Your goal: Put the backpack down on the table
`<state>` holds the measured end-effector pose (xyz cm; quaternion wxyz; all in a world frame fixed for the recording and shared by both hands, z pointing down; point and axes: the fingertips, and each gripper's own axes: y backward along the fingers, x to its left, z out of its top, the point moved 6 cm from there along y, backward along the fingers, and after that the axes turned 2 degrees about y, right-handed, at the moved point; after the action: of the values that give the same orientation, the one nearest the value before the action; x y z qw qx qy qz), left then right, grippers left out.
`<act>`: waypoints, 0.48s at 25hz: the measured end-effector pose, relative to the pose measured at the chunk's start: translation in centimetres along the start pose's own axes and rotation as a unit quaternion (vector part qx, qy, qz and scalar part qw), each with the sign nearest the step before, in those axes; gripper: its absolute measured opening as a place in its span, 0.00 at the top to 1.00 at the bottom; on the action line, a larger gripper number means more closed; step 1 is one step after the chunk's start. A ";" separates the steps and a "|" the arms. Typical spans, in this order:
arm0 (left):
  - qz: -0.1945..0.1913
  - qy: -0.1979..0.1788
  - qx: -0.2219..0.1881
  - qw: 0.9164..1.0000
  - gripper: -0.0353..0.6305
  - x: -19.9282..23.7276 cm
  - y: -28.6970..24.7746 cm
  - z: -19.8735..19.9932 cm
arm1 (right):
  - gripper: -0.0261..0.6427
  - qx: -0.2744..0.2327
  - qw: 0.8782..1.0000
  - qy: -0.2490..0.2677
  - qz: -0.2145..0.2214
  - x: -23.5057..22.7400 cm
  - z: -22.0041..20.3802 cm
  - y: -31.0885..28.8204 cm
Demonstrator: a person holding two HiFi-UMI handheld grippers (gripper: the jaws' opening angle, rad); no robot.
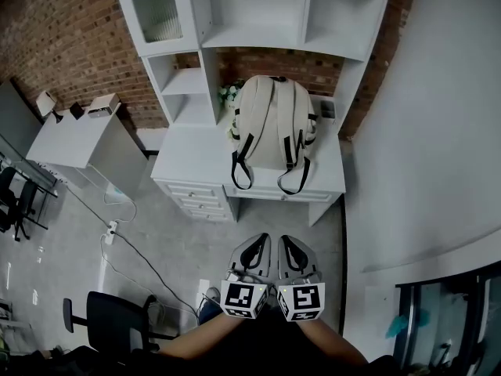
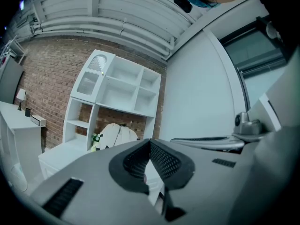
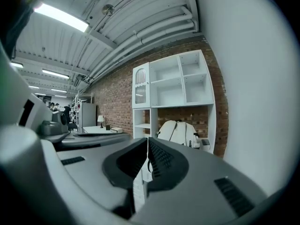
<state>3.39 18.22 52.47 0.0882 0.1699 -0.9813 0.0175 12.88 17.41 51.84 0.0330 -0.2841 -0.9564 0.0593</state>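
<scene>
Cream backpack (image 1: pixel 270 120) stands upright on the white desk (image 1: pixel 184 159), straps facing outward and their black loops hanging over the front edge, its far side against the shelf unit (image 1: pixel 235 22) in front of a brick wall (image 1: pixel 70 30). Left gripper (image 1: pixel 254 247) and right gripper (image 1: pixel 291 247) are side by side, well apart from the desk. Each has its jaws closed together with nothing between them.
</scene>
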 end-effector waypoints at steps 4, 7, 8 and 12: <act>0.006 -0.001 0.001 1.000 0.92 -1.3 -0.1 -0.3 | 0.93 -0.001 1.000 0.008 -0.004 -0.9 -0.1 0.9; 0.009 -0.006 -0.001 1.000 0.92 -1.9 0.0 -0.3 | 0.93 0.000 1.000 0.013 -0.009 -1.3 -0.1 1.4; 0.009 -0.010 -0.001 1.000 0.92 -2.0 0.0 -0.3 | 0.93 0.001 1.000 0.013 -0.009 -1.3 -0.2 1.5; 0.012 -0.012 0.007 1.000 0.92 -2.3 0.1 -1.2 | 0.93 0.004 1.000 0.015 -0.006 -1.4 -0.8 1.8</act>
<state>5.69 19.13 53.25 0.0751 0.1585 -0.9842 0.0233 15.09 18.21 52.37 0.0491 -0.2791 -0.9572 0.0590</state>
